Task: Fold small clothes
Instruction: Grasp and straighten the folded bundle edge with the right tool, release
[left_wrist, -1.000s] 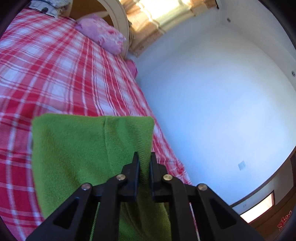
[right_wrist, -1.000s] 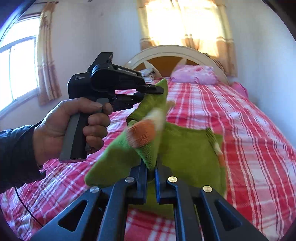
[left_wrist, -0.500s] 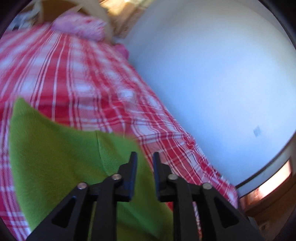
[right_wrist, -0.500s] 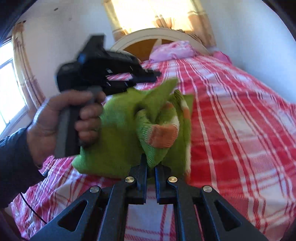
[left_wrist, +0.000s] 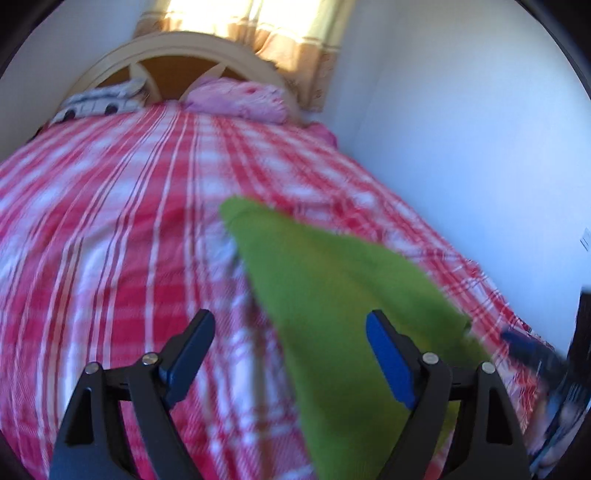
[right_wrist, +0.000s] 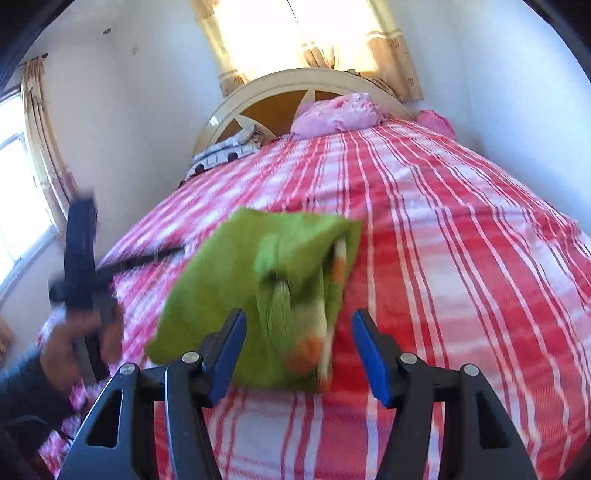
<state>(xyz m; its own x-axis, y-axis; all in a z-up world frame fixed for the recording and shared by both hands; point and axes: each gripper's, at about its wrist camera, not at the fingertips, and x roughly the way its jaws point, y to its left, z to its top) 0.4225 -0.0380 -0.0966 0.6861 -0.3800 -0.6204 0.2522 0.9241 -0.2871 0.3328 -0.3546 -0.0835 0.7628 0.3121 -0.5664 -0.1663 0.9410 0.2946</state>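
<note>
both wrist views look close along the bed (left_wrist: 110, 229) toward its headboard (right_wrist: 280, 96).

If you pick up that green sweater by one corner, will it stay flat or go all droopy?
Probably droopy. The green sweater is soft knit and already lies bunched in folds on the checked bedspread, so it should sag and unfold. It looks light, likely easy to lift. The fuzzy knit seems unlikely to slip from the fingers, and it will not roll away.

Beyond my jaws, a red plaid bed (right_wrist: 443, 229) meets an arched headboard (right_wrist: 280, 99) (sunlit curtains (right_wrist: 391, 48) behind), white walls (left_wrist: 461, 129).
</note>
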